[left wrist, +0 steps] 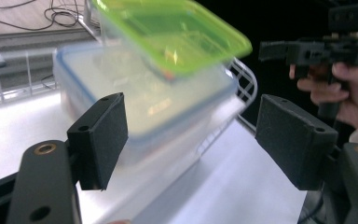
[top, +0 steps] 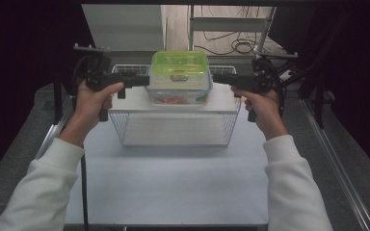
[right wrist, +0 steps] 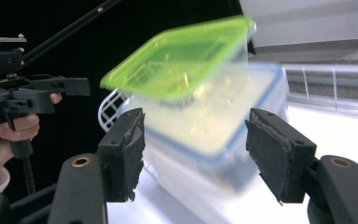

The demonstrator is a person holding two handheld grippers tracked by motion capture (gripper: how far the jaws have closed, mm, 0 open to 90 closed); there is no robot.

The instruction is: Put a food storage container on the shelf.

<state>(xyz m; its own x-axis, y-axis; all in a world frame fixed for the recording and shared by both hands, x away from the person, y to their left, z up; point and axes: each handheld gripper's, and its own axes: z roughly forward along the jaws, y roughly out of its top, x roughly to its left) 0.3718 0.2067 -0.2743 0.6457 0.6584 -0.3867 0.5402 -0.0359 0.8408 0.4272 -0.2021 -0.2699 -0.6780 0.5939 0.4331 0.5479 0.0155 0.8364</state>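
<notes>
Both jaws spread, nothing held: left gripper (top: 146, 80), right gripper (top: 215, 78) | flanking green-lidded container (top: 180, 65) stacked on blue-rimmed container (top: 180, 91) | risk: uneven squeeze could topple my stack off wire rack (top: 176, 126)

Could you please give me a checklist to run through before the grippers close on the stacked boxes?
1. Left gripper open: ok.
2. Right gripper open: ok.
3. Lower box between both grippers: ok.
4. Green-lidded box square on the lower box: cannot tell, views blurred.
5. Boxes resting on the shelf: cannot tell.
6. Jaws level with the lower box: ok.
</notes>
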